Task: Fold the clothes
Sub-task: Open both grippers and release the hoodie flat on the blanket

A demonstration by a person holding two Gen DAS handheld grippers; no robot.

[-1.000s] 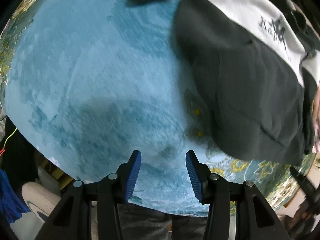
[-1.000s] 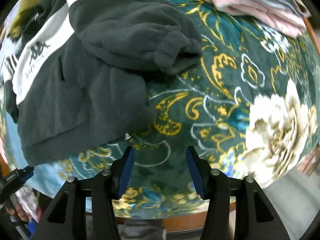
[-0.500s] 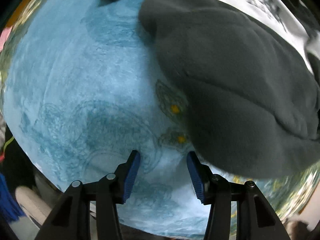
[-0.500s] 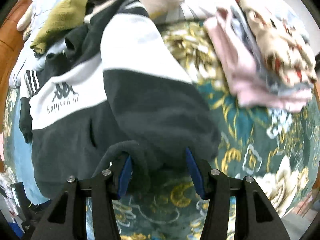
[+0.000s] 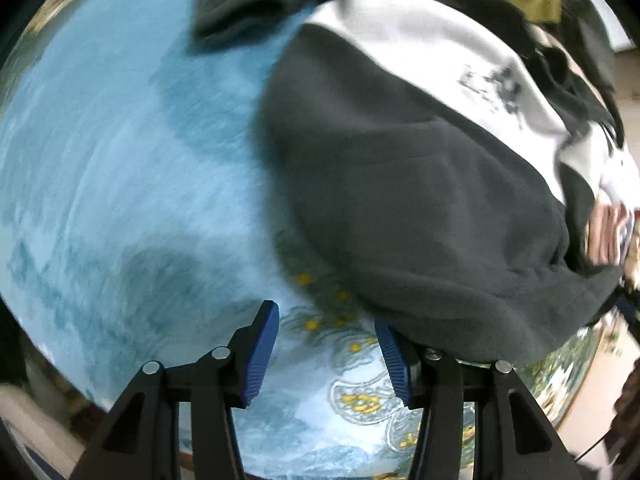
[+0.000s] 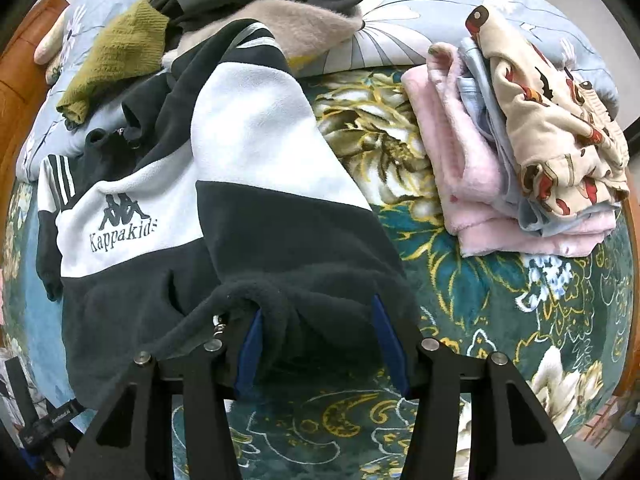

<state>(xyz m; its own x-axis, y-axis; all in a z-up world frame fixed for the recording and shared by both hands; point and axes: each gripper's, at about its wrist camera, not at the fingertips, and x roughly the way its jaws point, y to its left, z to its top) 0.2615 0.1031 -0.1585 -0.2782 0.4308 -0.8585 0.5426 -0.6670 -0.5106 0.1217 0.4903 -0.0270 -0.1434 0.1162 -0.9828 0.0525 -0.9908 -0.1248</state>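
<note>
1. Much of the left wrist view is smeared by motion blur, so the printed logo on the sweatshirt [image 5: 420, 184] reads there only as dark smudges, and the blanket [image 5: 120, 168] pattern is soft.
2. Part of the sweatshirt [image 6: 224, 208] hem drapes over the right gripper [image 6: 316, 344], hiding the tips of its blue pads [image 6: 250, 350]; whether fabric is actually pinched cannot be told.
3. Right gripper: jaws stand wide apart, with a dark fold of the cuff or hem bunched between them and lying against the left pad.
4. Left gripper [image 5: 326, 352]: jaws wide apart, nothing between them but the blue part of the blanket. The sweatshirt's near edge overlaps the outer side of the right pad [image 5: 394, 360]; contact is likely but not certain.
5. Black-and-white sweatshirt, marked "Kappakids", lies spread on the blanket [image 6: 500, 312], one sleeve folded across its front toward the near side.
6. Folded stack [image 6: 520, 160] at the far right: pink at the bottom, pale blue in the middle, a cream printed piece on top, well apart from the sweatshirt.
7. Unfolded pile [image 6: 240, 12] at the far left: an olive knit, a beige fuzzy piece and a dark garment, touching the sweatshirt's far end.
</note>
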